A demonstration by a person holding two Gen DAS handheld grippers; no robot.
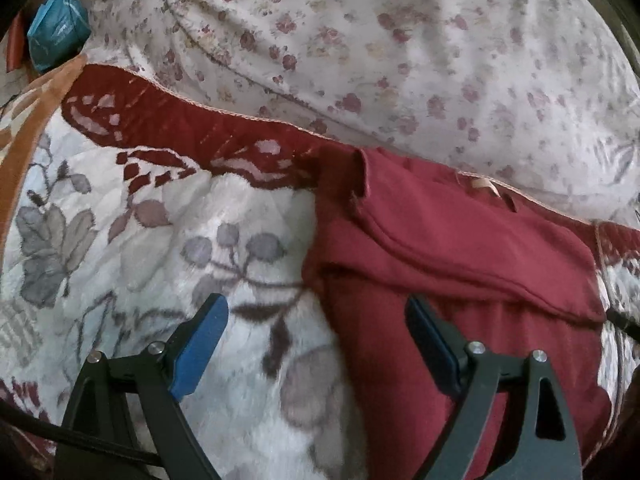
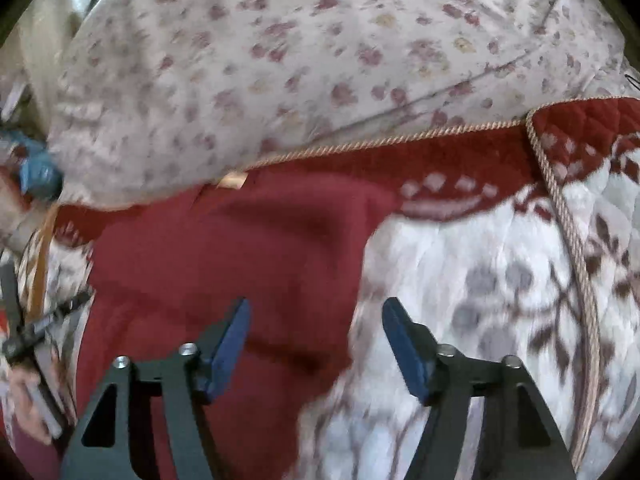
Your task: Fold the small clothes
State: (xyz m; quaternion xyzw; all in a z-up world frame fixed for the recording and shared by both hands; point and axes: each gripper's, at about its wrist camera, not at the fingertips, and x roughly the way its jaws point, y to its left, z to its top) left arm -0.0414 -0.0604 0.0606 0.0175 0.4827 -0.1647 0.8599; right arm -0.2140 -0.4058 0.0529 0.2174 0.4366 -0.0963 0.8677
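A dark red garment lies folded on the bed, with a flap doubled over its top part. My left gripper hovers open over the garment's left edge, one blue pad above the cloth and the other above the blanket. In the right wrist view the same garment fills the left and middle. My right gripper is open over its right edge, with nothing pinched between the pads. The left gripper's frame and a hand show at the far left.
The garment rests on a white quilted blanket with grey flowers and a dark red border. Behind it bulges a pale flowered duvet. A blue bag sits at the far left. A corded trim runs down the right.
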